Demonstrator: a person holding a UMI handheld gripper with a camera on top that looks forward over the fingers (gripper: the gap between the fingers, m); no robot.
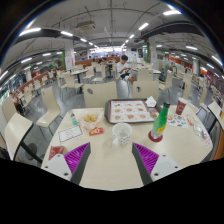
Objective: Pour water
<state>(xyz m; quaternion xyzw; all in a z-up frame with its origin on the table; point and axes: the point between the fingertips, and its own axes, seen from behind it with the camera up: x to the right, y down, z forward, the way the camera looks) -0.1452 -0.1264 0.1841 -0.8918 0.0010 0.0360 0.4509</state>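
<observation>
Pink-padded gripper is hovering level over the table's near edge, fingers spread wide, gripping nothing. Going left to right: a paper is lying near the left edge, a clear cup is standing just ahead between the fingers, a green bottle is standing toward the right edge, and a tray is sitting beyond the cup.

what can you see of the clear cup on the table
The clear cup looks like thin transparent plastic, standing upright on the pale table, just ahead of the gripper and centred between its open fingers, which do not touch it. Whether it holds water cannot be told. A green bottle with a red cap stands apart beside it.
</observation>
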